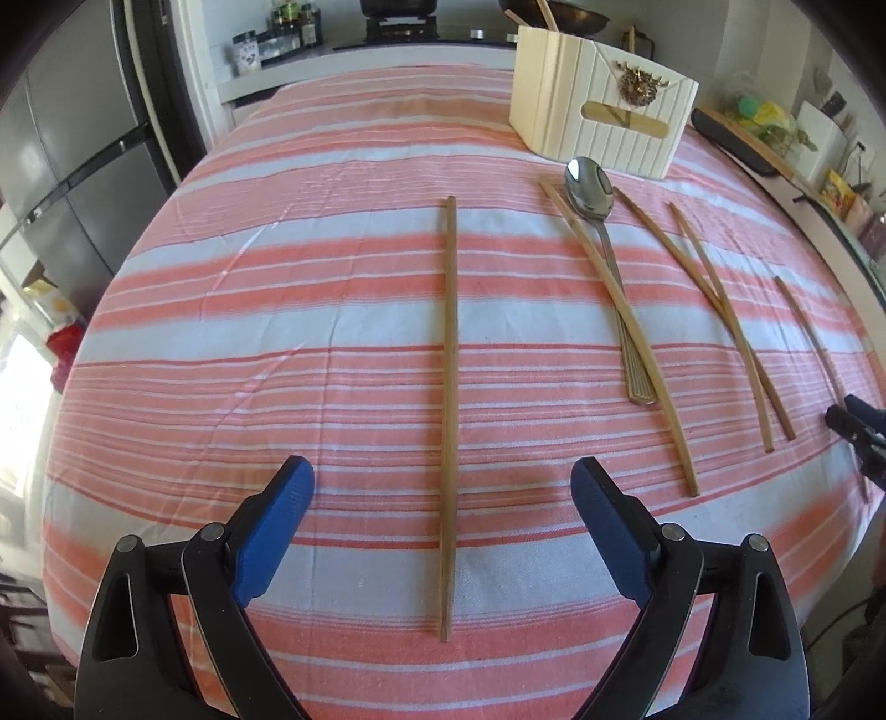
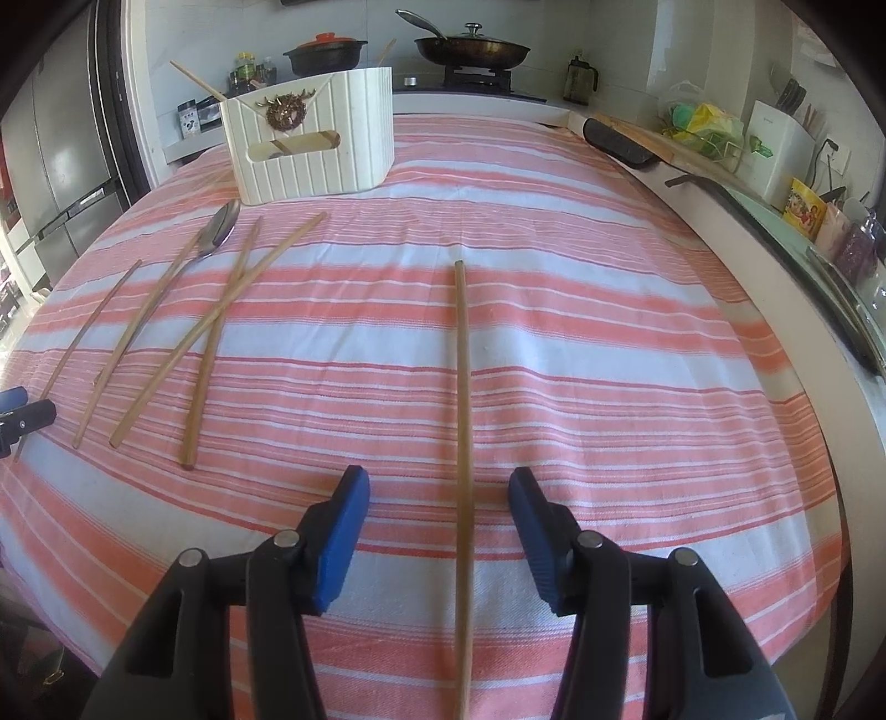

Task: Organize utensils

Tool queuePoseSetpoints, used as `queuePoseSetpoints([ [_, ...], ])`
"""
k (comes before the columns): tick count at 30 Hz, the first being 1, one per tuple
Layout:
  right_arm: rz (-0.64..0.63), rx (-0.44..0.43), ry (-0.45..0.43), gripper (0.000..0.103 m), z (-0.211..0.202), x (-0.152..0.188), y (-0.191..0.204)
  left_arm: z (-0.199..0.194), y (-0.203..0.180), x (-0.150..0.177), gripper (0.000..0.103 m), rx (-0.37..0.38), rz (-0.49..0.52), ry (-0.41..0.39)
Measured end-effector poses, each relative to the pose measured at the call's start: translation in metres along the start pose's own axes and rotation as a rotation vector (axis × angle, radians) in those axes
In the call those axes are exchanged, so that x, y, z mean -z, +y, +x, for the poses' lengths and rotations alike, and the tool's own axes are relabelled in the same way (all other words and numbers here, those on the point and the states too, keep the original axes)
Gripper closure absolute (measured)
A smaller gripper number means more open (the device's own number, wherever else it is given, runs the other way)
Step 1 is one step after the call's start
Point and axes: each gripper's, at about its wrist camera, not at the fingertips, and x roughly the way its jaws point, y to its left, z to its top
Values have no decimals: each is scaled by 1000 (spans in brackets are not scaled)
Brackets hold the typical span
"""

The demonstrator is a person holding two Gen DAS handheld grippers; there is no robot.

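My left gripper (image 1: 443, 482) is open, its blue pads either side of a single wooden chopstick (image 1: 449, 421) lying on the striped cloth. My right gripper (image 2: 440, 490) is open around another lone chopstick (image 2: 463, 443). A metal spoon (image 1: 601, 243) lies with a chopstick (image 1: 620, 332) across it, and two crossed chopsticks (image 1: 720, 310) lie to its right. A cream ribbed utensil holder (image 1: 601, 111) stands at the far side with chopsticks in it; it also shows in the right wrist view (image 2: 315, 144). The spoon (image 2: 219, 230) and crossed chopsticks (image 2: 221, 310) show at left there.
A table with a pink and white striped cloth (image 1: 332, 310) fills both views. A fridge (image 1: 72, 155) stands at left. A stove with pans (image 2: 470, 50) is behind. A counter with a cutting board (image 2: 626, 141), bags and a knife block (image 2: 783, 138) runs along the right.
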Motion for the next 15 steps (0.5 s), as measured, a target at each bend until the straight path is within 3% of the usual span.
queuePoseSetpoints([
  [8, 6, -122, 66, 49, -1, -41, -24, -15, 16, -39, 8, 41, 30, -37],
  [15, -5, -172, 150, 49, 17, -63, -20, 13, 29, -69, 10, 99, 8, 39],
])
